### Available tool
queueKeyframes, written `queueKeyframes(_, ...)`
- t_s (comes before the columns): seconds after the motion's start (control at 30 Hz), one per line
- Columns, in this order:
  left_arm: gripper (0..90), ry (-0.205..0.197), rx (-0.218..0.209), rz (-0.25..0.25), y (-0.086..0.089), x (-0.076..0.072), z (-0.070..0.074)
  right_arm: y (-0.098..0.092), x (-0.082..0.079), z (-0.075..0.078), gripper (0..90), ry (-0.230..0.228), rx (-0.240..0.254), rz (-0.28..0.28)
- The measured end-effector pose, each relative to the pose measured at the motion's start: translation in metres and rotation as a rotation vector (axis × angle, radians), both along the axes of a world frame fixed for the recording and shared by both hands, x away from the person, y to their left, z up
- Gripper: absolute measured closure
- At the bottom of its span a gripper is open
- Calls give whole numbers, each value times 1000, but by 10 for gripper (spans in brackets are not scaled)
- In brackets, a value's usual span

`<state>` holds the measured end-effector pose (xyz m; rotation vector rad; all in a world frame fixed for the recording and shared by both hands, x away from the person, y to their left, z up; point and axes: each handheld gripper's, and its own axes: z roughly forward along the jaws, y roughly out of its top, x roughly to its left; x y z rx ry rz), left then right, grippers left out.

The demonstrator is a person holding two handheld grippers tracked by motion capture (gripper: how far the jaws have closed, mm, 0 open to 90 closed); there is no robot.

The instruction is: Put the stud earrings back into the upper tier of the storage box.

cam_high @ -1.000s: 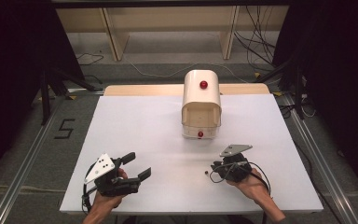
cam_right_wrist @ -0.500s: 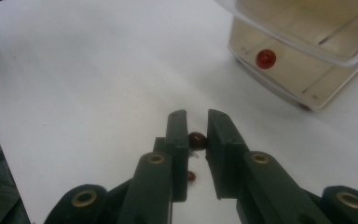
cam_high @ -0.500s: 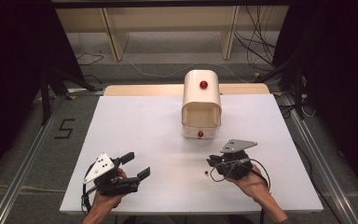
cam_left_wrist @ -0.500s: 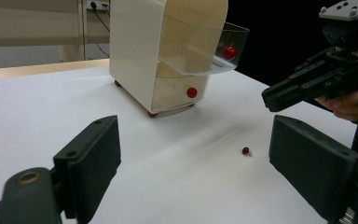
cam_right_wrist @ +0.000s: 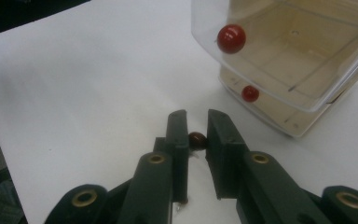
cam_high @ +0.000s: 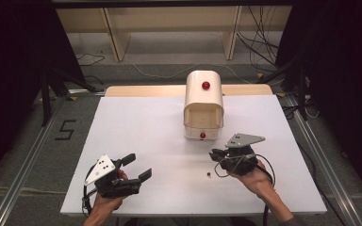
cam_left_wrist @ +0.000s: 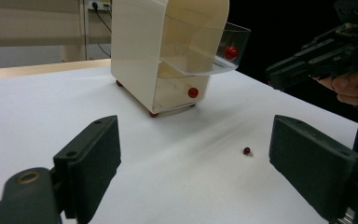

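A: What is hard to make out?
B: A small dark bead near the tabletop's front edge; right gripper jaws nearly closed, bead seen between.
A: The other hand?
B: Left gripper rests by the front-left corner, jaws wide apart.

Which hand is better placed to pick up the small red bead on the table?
Right. The right gripper hangs just beside the bead, jaws nearly together and lined up on it. The left gripper, jaws wide, sits farther off.
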<state>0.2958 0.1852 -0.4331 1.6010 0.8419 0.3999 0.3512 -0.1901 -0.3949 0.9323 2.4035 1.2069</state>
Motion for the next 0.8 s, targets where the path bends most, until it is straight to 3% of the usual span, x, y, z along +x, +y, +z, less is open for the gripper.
queueKeyframes(0.8, 160, 1, -2, 3, 0, 0, -1, -4, 10, 36, 794, -60, 62, -15)
